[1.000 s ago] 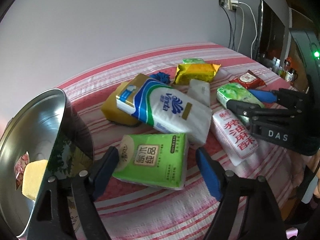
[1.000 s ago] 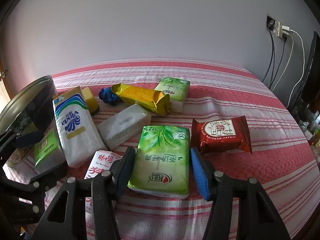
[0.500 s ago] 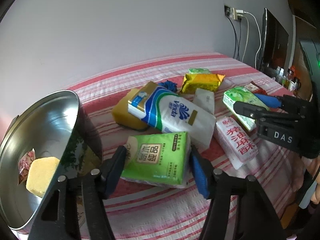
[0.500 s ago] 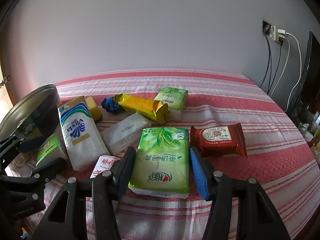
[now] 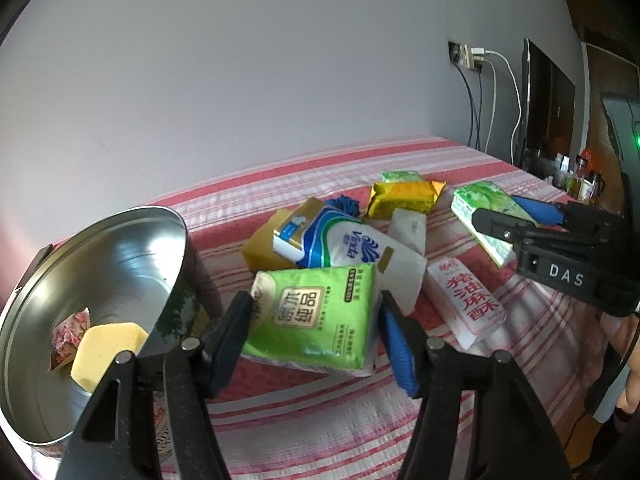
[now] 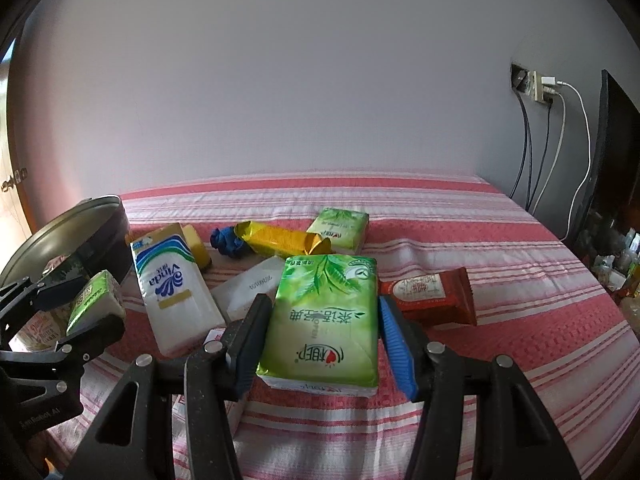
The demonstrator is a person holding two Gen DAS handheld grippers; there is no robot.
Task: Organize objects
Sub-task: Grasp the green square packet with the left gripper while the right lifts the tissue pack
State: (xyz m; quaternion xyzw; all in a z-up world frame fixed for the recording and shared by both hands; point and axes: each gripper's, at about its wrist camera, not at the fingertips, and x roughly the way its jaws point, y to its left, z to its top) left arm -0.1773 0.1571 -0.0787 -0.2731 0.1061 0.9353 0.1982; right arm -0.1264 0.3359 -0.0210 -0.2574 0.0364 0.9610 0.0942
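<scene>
Left gripper (image 5: 314, 330) now clamping green tissue pack (image 5: 312, 320), bowl (image 5: 100, 240) beside

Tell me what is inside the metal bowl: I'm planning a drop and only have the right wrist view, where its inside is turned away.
Observer: The metal bowl holds a yellow sponge and a small pink-patterned packet.
Operator: Is the left gripper's pack held squarely?
Observer: The left gripper has a pad on each side of the green tissue pack, printed face up.
Operator: What lies left of my leaf-print tissue pack?
Observer: A white packet with red characters, flat on the striped cloth.
</scene>
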